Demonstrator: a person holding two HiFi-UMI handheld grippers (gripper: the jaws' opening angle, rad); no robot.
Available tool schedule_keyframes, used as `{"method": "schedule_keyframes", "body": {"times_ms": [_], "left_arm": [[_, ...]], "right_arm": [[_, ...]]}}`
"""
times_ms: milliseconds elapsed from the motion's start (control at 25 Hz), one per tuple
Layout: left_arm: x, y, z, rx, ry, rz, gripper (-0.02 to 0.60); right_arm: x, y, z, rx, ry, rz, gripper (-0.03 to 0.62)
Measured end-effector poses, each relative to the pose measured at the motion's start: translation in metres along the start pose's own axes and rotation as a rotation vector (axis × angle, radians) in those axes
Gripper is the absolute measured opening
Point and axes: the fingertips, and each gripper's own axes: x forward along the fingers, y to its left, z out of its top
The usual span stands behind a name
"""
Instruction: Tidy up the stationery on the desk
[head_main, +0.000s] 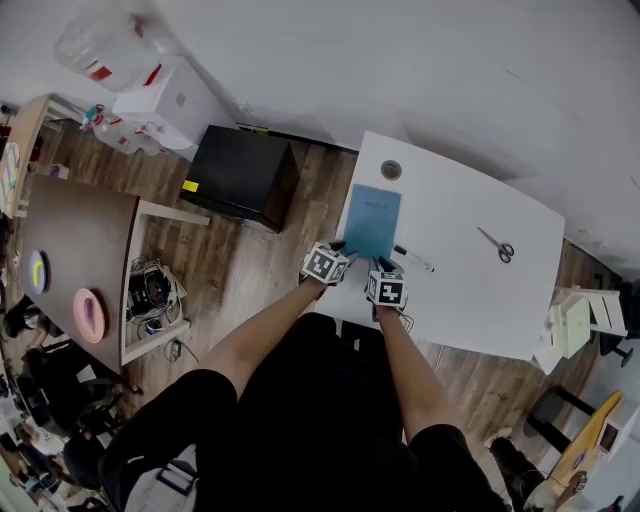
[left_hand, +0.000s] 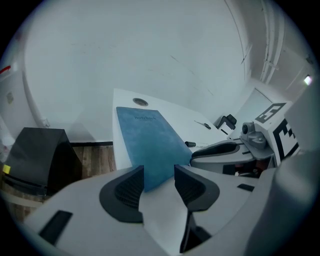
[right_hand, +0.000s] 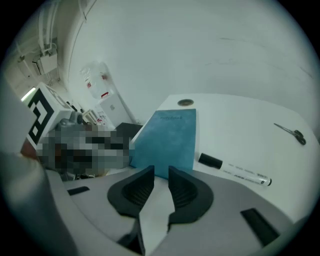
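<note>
A blue notebook (head_main: 370, 222) lies flat on the white desk (head_main: 470, 290), its near end by the desk's front-left edge. Both grippers sit at that near end. My left gripper (head_main: 338, 252) stands open a little, and the notebook's near corner (left_hand: 150, 145) shows through the gap, not clamped. My right gripper (head_main: 383, 270) is shut to a narrow slit just short of the notebook's near edge (right_hand: 167, 140). A white marker with a black cap (right_hand: 235, 171) lies right of the notebook. Scissors (head_main: 497, 244) lie farther right on the desk.
A round cable hole (head_main: 391, 170) sits in the desk beyond the notebook. A black box (head_main: 243, 176) stands on the wooden floor left of the desk. White shelving (head_main: 575, 320) is at the desk's right end, and a brown table (head_main: 75, 260) stands far left.
</note>
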Motion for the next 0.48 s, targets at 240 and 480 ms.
{"method": "schedule_keyframes", "body": {"times_ms": [240,480], "left_arm": [[-0.002,0.010,0.012,-0.034,-0.039,0.035,0.184],[0.005,0.021,0.017,-0.021,-0.014,0.023,0.205]], "right_arm": [[0.009,-0.030,0.013,0.017,-0.003,-0.028,0.121],[0.013,-0.026,0.012,-0.039,-0.035,-0.052,0.124]]}}
